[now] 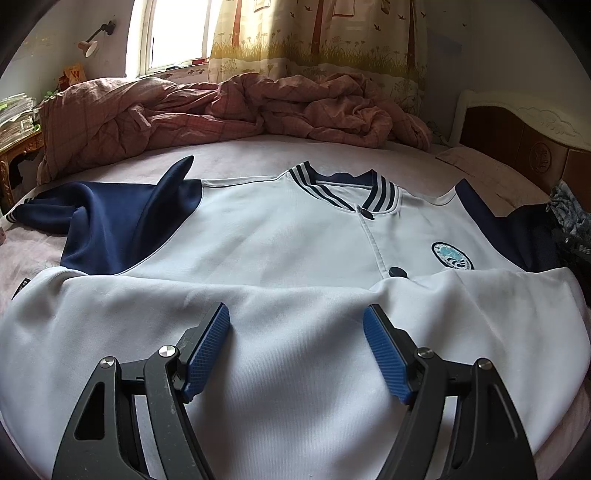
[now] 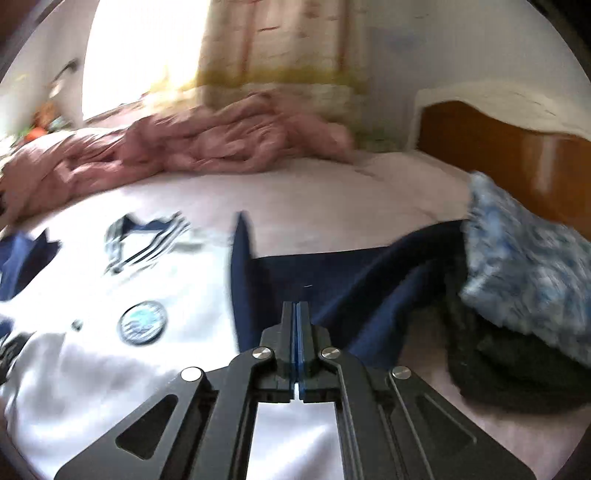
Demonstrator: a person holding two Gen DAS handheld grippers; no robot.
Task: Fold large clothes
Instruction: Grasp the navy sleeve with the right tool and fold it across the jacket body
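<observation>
Left gripper (image 1: 295, 325) hangs spread over the jacket (image 1: 280, 236) on the bed (image 1: 258, 151) before the quilt (image 1: 229, 107); right gripper (image 2: 296, 306), pressed together (nothing visibly caught), nears its sleeve (image 2: 332, 280), probably soft, limp, best pinched at the cuff.

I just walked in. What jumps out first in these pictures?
A white jacket with navy sleeves and a striped collar lies spread across the bed, its lower part folded up. A round badge sits on its chest. Behind it, a rumpled pink quilt is heaped below the window.
</observation>
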